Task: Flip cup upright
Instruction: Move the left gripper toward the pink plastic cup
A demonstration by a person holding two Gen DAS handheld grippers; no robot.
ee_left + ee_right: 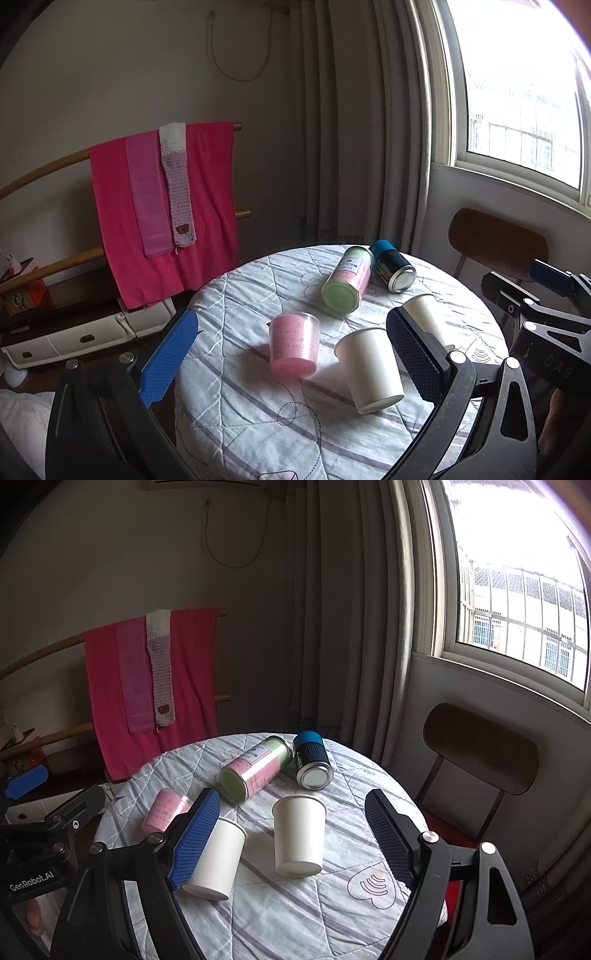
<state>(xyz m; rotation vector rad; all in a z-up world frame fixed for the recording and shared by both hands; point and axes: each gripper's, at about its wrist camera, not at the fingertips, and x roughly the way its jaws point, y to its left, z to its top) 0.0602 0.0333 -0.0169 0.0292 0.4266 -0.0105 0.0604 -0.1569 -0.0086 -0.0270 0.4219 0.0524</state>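
Note:
Two white paper cups stand upright on the round table: one [371, 369] [216, 860] nearer the left, one [299, 834] to its right, partly hidden behind my left finger in the left wrist view [424, 314]. A clear cup with pink contents [294, 344] [162, 810] also stands upright. My left gripper [291, 358] is open and empty, above the table with the pink cup and the left paper cup between its fingers. My right gripper [291, 842] is open and empty, with the right paper cup between its fingers.
A pink-and-green canister [347, 280] [255, 770] and a black can with a blue cap [391, 266] [312, 760] lie on their sides at the table's far side. A brown chair [480, 749] stands at the right. Pink towels [162, 206] hang on a rack at the left.

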